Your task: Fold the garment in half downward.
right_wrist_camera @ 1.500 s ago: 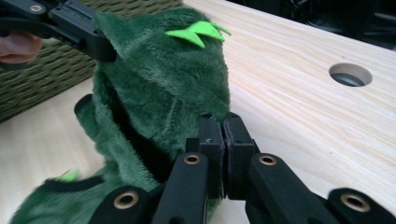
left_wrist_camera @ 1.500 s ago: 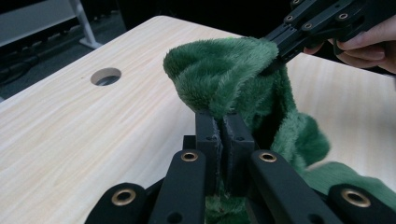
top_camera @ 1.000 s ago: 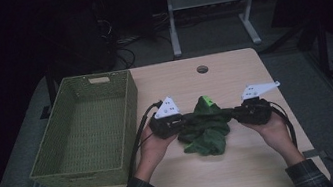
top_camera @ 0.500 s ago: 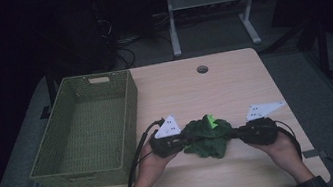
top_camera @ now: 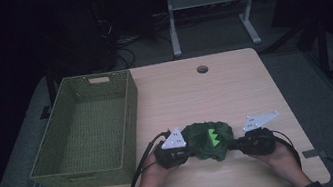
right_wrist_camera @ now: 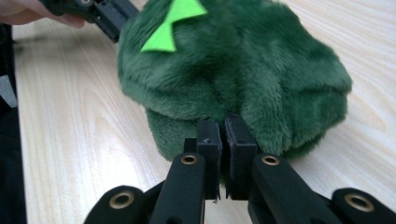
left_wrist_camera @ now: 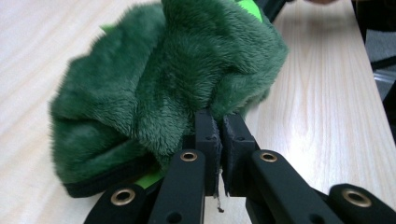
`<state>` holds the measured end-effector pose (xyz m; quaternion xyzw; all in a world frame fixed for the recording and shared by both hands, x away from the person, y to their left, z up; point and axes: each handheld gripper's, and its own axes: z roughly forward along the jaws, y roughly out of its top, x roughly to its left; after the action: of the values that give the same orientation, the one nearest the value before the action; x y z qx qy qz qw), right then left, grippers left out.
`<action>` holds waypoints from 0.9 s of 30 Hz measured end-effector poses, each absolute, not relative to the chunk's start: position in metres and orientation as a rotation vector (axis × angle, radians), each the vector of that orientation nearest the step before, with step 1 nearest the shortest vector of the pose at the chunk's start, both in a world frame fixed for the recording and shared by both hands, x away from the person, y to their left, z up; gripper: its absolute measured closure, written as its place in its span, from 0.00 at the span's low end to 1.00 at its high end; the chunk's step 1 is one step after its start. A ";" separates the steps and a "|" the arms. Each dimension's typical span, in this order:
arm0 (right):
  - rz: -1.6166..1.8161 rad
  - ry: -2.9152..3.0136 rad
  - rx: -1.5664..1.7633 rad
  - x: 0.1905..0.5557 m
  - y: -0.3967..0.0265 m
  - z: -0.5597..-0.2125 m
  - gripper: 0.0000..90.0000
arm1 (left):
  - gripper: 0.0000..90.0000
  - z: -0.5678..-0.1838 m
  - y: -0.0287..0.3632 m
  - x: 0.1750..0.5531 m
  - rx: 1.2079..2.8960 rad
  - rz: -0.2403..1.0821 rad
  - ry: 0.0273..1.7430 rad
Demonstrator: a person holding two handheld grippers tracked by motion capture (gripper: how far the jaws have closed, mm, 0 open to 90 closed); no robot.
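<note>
A dark green plush garment (top_camera: 208,141) with bright green felt spikes (top_camera: 213,138) lies bunched on the wooden table (top_camera: 190,95) near its front edge. My left gripper (top_camera: 190,153) is at the plush's left side, and in the left gripper view it (left_wrist_camera: 220,122) is shut on a fold of the green fur (left_wrist_camera: 154,84). My right gripper (top_camera: 232,146) is at the plush's right side. In the right gripper view it (right_wrist_camera: 226,127) is pinched on the lower edge of the fur (right_wrist_camera: 243,70). Both hands rest low by the table.
An empty olive woven basket (top_camera: 130,114) stands on the left part of the table, close to my left hand. A round cable hole (top_camera: 202,69) sits at the table's far middle. Cables trail from both grippers toward the front edge.
Both hands have come down and toward the front edge with the plush between them. The plush, hanging looser before, now sits bunched on the table.
</note>
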<state>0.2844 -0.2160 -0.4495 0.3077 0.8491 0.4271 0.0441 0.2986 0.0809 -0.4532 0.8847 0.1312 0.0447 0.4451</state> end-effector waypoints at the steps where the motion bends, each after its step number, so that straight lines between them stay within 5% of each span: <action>1: 1.305 2.596 0.954 0.284 -0.215 -0.450 0.95 | 0.95 -0.454 0.081 0.298 2.198 0.111 0.321; 16: 1.371 2.586 0.937 0.261 -0.228 -0.441 0.71 | 0.76 -0.436 0.098 0.280 2.196 0.153 0.355; 22: 1.387 2.554 0.939 0.256 -0.238 -0.432 0.77 | 0.85 -0.424 0.109 0.278 2.172 0.164 0.395; 27: 1.407 2.499 0.943 0.266 -0.240 -0.420 0.95 | 0.94 -0.409 0.100 0.287 2.160 0.173 0.387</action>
<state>0.2662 -0.2399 -0.4199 0.3118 0.8262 0.4653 0.0610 0.2869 0.0999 -0.4085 0.8748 0.1569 0.0701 0.4530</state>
